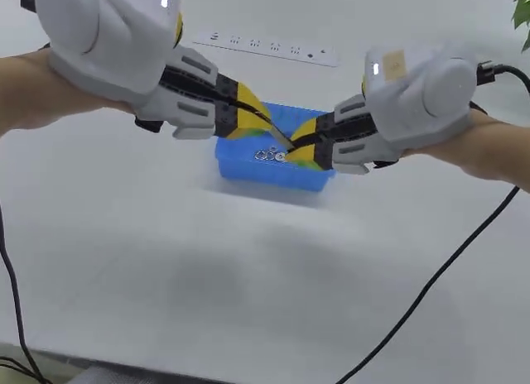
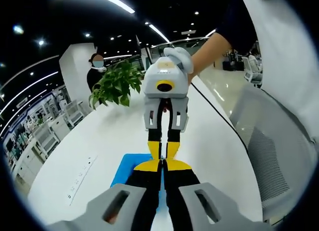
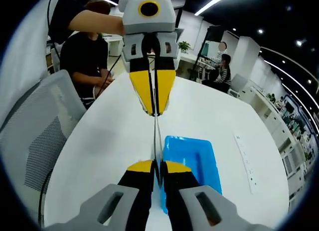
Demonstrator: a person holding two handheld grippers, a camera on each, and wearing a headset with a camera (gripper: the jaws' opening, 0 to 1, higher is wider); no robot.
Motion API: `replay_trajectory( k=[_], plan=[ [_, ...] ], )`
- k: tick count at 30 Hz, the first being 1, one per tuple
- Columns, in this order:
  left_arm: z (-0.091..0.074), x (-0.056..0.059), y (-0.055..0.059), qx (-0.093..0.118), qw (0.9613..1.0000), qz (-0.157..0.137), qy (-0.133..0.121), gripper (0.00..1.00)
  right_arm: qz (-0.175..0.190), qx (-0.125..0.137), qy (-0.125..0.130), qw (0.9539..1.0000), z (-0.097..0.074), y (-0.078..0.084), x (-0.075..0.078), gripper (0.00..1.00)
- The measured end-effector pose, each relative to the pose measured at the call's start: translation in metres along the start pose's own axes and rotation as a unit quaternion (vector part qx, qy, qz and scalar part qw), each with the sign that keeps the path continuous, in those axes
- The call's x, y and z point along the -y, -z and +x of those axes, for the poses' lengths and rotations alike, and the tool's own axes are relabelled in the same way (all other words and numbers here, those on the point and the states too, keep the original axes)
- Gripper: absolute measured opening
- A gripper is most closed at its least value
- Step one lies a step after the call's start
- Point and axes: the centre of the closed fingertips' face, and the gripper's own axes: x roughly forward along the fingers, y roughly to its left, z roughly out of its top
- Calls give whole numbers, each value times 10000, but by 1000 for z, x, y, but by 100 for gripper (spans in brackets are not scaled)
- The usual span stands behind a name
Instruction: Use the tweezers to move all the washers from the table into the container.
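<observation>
over the blue container [image 1: 248,172], the left gripper [image 1: 267,117] and right gripper [image 1: 296,142] are both clamped on the thin tweezers [image 3: 155,136], and the washers [image 1: 269,155] lying inside look light, hard and slippery, best pinched across one rim.

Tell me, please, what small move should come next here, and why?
Probably ease the right claw open a little, so the tweezers spread. Both it and the left claw are shut on them, and the tips sit at the washers inside the blue container, so anything pinched would drop in.
</observation>
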Motion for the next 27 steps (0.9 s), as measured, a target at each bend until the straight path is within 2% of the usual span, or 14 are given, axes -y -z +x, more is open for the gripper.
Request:
replay_trajectory(
  k=[5, 9, 17, 25, 27],
  plan=[
    [-2, 13, 1, -165, 9996, 158, 156, 5, -241, -118, -108, 9996, -3, -3, -15, 8],
    [-3, 23, 16, -436, 9983, 276, 258, 5, -332, -161, -222, 9991, -4, -3, -24, 8],
    [3, 29, 40, -597, 9979, 39, 228, 5, -309, -242, -371, 9985, -1, 4, -33, 8],
    [18, 36, 60, -729, 9966, -175, 342, 5, -264, -399, -485, 9977, 6, 20, -39, 8],
    [21, 39, 65, -822, 9956, -179, 413, 5, -200, -404, -509, 9977, 9, 24, -41, 8]
  ],
)
